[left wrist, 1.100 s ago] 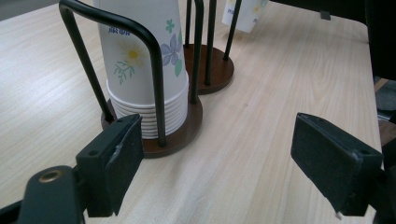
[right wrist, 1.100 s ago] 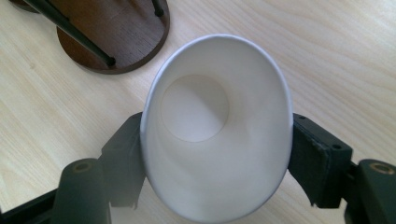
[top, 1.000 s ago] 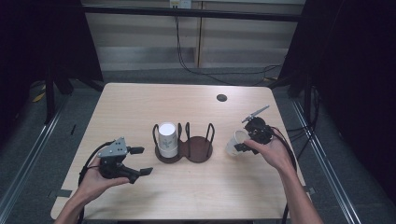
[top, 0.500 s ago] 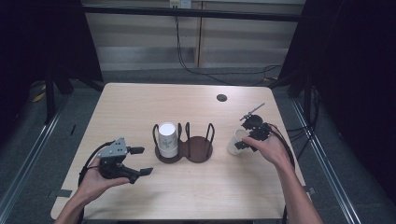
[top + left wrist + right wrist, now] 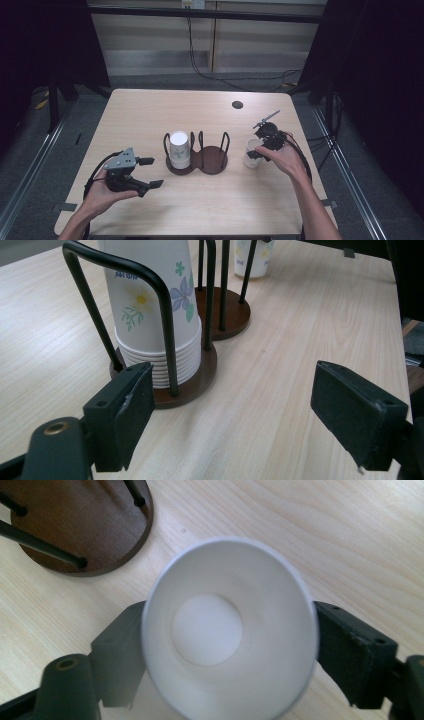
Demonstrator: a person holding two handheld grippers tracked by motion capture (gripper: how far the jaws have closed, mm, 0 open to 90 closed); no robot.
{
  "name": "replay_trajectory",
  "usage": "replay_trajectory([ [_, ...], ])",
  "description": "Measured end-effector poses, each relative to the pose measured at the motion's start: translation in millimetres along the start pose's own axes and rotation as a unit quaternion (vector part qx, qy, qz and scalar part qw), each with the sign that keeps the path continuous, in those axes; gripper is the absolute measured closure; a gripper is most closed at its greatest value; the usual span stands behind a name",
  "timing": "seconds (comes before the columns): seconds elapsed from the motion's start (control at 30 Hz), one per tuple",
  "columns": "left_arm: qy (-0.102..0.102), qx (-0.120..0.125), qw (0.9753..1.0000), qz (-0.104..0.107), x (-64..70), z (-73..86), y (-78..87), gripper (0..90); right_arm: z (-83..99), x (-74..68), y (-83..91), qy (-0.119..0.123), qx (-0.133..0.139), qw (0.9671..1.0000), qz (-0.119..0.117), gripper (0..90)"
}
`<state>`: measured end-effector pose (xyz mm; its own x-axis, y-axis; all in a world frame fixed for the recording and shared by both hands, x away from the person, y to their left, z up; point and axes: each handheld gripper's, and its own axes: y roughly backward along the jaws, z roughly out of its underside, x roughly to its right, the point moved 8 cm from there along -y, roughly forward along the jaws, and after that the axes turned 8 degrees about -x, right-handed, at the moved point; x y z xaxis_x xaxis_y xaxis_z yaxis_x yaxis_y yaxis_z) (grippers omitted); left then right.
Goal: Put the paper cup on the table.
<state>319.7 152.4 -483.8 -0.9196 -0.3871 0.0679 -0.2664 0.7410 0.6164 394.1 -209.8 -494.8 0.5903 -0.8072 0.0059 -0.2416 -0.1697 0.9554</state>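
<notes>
A dark wooden cup holder (image 5: 212, 160) with black wire hoops stands mid-table. Its left base carries a stack of flowered paper cups (image 5: 179, 149); the right base is bare. My left gripper (image 5: 153, 172) hovers open at the front left, and in the left gripper view its jaws (image 5: 235, 410) point at the stack (image 5: 155, 305) with only table between them. Right of the holder, a single white paper cup (image 5: 251, 159) stands upright on the table. My right gripper (image 5: 257, 149) comes down from above, jaws pressed on both sides of the cup (image 5: 207, 630), near the holder's base (image 5: 85, 530).
A small black round grommet (image 5: 237, 104) is set into the tabletop (image 5: 150, 115) at the far right. Cables trail from both grippers toward the table's front corners. Bare wood lies behind the holder and along the front edge.
My right gripper has shifted slightly toward the single cup and tilted a little. The left gripper and the stack have stayed put.
</notes>
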Motion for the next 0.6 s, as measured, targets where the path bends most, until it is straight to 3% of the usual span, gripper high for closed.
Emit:
replay_trajectory([
  [0.33, -0.003, -0.002, 1.0, 0.0, -0.2, 0.4, -0.8, 17.5, -2.7, -0.3, 8.3, -0.005, 0.038, 0.9992, -0.005, 14.2],
  [0.43, -0.003, -0.002, 1.0, 0.0, 0.1, 0.5, -1.3, 17.4, -3.9, -0.9, 11.6, -0.012, 0.059, 0.9981, -0.012, 14.3],
  [0.6, -0.002, -0.002, 1.0, 0.001, 0.3, 0.6, -1.7, 17.4, -2.8, -0.2, 18.1, -0.024, 0.088, 0.9958, -0.005, 14.2],
])
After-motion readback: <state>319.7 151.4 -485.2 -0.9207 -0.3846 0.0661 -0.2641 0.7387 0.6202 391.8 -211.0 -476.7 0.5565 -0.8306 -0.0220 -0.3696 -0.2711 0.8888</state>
